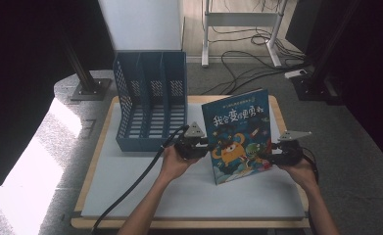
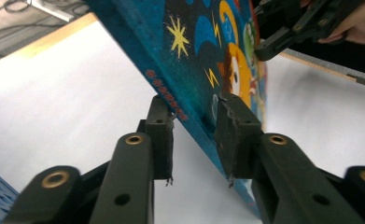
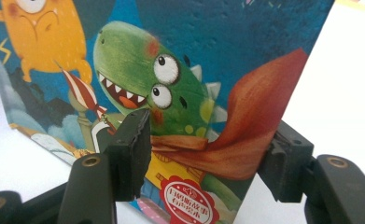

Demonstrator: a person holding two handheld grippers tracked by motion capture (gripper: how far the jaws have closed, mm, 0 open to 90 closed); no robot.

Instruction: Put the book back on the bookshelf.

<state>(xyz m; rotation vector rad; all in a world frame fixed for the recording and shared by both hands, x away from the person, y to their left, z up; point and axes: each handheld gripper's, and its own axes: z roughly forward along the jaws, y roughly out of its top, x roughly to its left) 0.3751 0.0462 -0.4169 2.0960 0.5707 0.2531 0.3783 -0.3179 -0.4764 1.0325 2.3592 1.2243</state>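
Picture book (image 1: 238, 134) stands up on white mat (image 1: 130, 181), tipped a bit, just right of blue file rack (image 1: 150, 105). 2 hands hold 2 claws. Left gripper (image 1: 201, 144) pinches book's left edge, 1 jaw on each side. Right gripper (image 1: 270, 155) sits at book's right edge, 1 jaw in front, 1 behind; cannot tell if squeezing.

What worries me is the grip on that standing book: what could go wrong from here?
The left tool pinches the book only at its spine edge, so it may pivot or slip.
The right tool straddles the opposite edge with jaws wide; if they aren't pressing, the book could tip.
The file holder stands nearby; a swing could hit it.
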